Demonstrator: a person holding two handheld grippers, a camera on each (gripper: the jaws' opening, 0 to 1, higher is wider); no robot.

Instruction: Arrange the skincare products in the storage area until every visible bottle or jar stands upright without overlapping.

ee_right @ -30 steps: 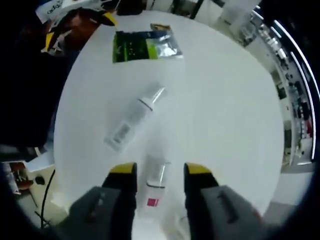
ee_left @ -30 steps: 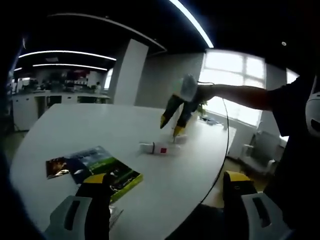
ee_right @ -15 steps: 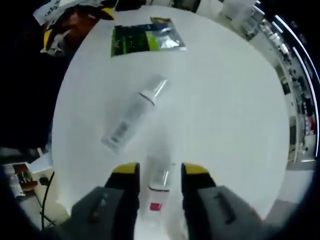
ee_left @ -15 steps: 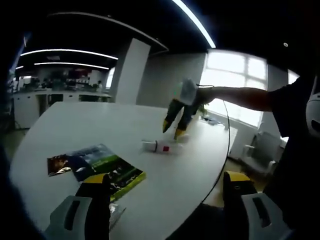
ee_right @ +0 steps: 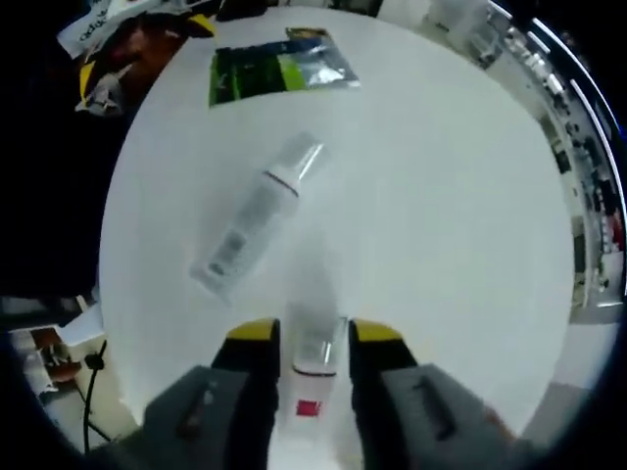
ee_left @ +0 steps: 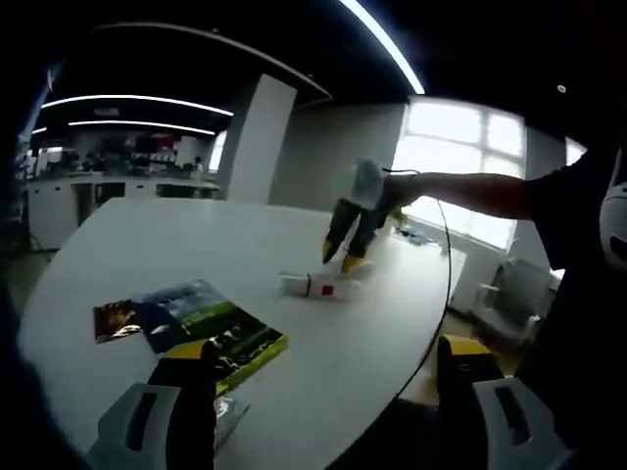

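Note:
A small white bottle [ee_right: 313, 364] with a red mark lies on the white table [ee_right: 451, 215], between the jaws of my right gripper [ee_right: 315, 338]. The jaws stand close on either side of it, with thin gaps still showing. A longer white bottle [ee_right: 257, 223] with a clear cap lies flat just beyond, at a slant. In the left gripper view the right gripper [ee_left: 339, 260] points down at the table over the lying bottles [ee_left: 313, 286], held by an outstretched arm. My left gripper [ee_left: 328, 392] hangs open and empty over the near table edge.
A green and silver flat packet [ee_left: 211, 331] lies on the table in front of my left gripper and shows as the packet [ee_right: 279, 70] at the far side. The person's body stands at the right [ee_left: 578, 294]. A cable [ee_left: 441, 245] runs off the table edge.
My right gripper's jaws have narrowed around the small bottle and the gripper has sunk slightly toward it. The left gripper and both bottles have stayed put.

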